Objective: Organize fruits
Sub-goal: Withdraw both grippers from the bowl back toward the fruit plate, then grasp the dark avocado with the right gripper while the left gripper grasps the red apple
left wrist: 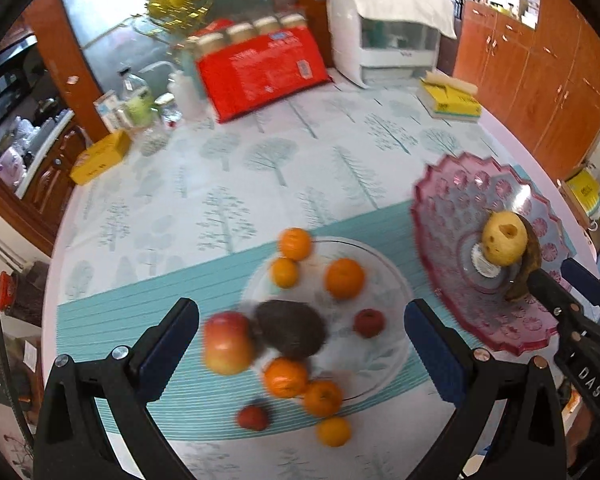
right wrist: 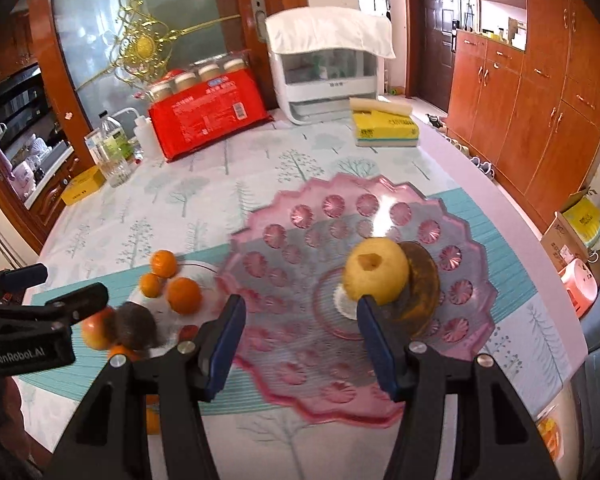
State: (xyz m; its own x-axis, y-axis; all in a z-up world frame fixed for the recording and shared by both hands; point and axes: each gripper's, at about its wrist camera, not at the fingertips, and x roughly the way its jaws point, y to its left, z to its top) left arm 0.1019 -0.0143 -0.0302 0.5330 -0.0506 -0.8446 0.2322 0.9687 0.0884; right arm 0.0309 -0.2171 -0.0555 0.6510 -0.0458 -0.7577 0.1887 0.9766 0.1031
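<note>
A clear glass plate on the teal mat holds a red-yellow apple, a dark avocado, several oranges and a small red fruit. More oranges and another red fruit lie beside it. My left gripper hovers open above this pile with nothing between its pads. To the right, a pink scalloped plate carries a yellow fruit and a brown rounded thing. My right gripper is open over the pink plate, its right fingertip just short of the yellow fruit.
At the back of the table are a red package, a white appliance under a cloth, a yellow tissue pack, bottles and a yellow box. The table's edge curves along the right, with wooden cabinets beyond.
</note>
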